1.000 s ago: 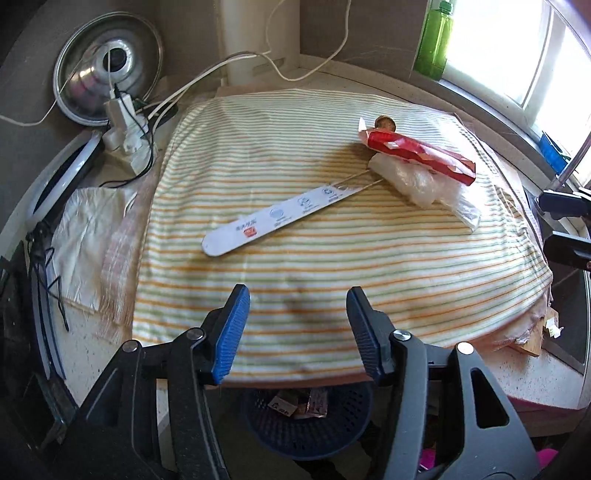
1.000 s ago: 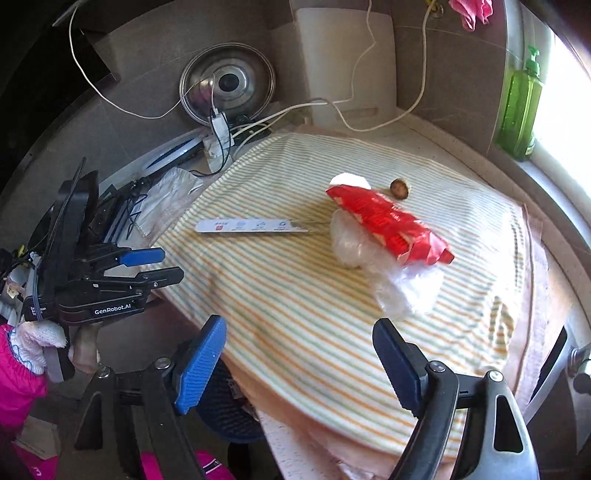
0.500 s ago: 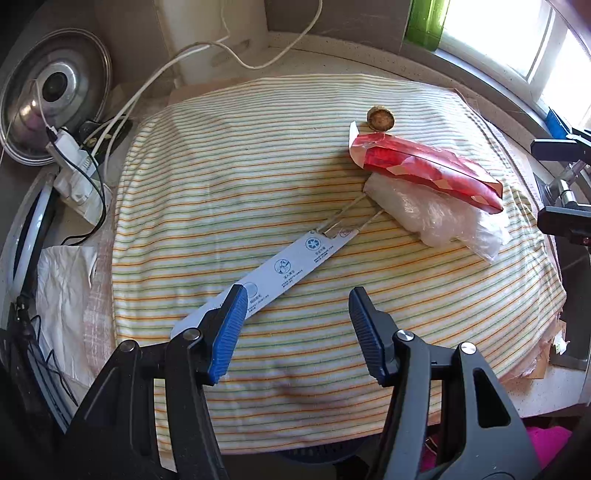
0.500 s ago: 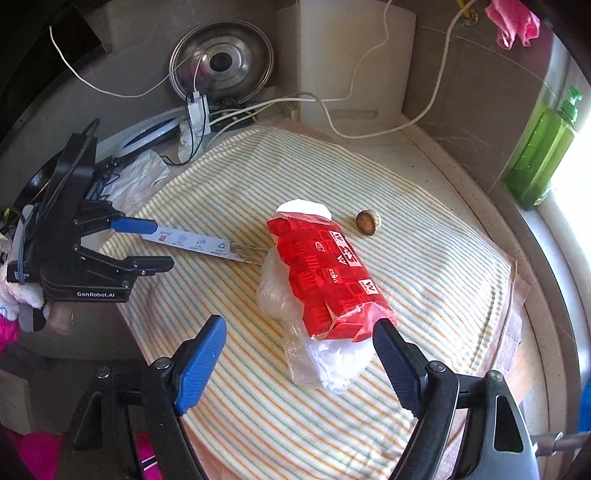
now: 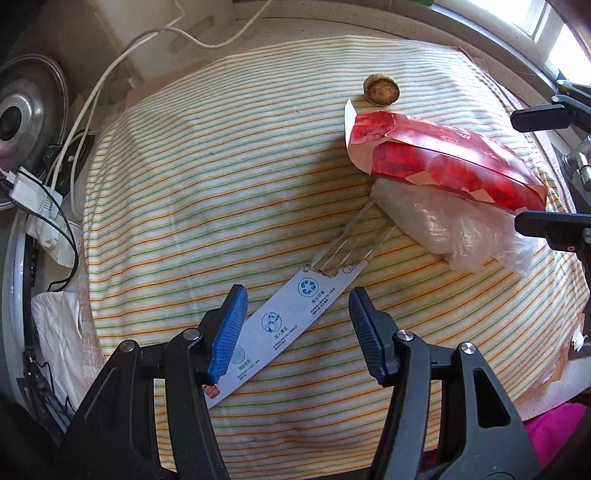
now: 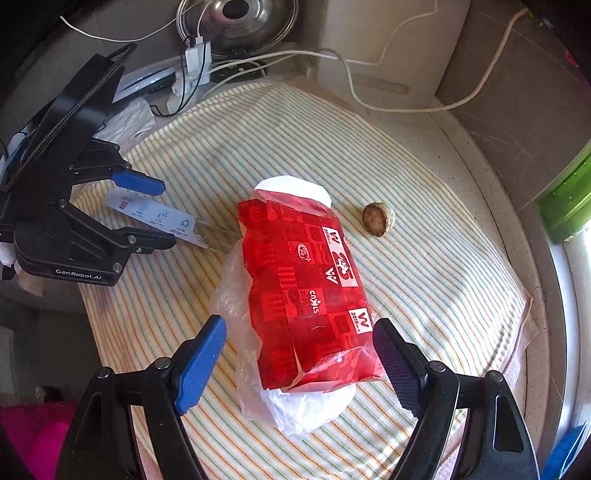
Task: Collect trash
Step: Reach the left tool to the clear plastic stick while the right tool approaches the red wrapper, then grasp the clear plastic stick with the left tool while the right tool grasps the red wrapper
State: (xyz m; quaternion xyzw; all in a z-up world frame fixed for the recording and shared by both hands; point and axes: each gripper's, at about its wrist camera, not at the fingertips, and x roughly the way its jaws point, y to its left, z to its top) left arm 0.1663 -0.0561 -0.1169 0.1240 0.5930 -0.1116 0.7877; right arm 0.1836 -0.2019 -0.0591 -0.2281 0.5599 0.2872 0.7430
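Blue rubber pads line both sets of tongs, and neither pair is clamped on anything. The left gripper [image 5: 297, 332] stands apart, its jaws straddling the white paper sleeve [image 5: 284, 328] that lies flat on the cloth beneath; the pads look clear of the paper on both sides. Torn clear film with thin sticks [image 5: 351, 243] trails from the sleeve's far end toward the other rubbish. The right gripper [image 6: 295, 360] gapes wider, its jaws either side of the near end of the red carton [image 6: 310, 291], again without pressing on it. Under and beside the carton sits a crumpled clear plastic bag [image 6: 236, 295], and just beyond the carton's far end lies a small brown round scrap [image 6: 378, 219], apart from it.

All of this rests on the striped cloth [image 6: 424, 258], which covers the counter. Cables [image 5: 110, 70] and a metal lid [image 6: 240, 18] sit past the cloth's far edge.

By my reading, collection has barely begun: every piece is on the cloth, none lifted. Both grasps, the carrying away, then the bag and the brown scrap, remain. No bin shows in either view.
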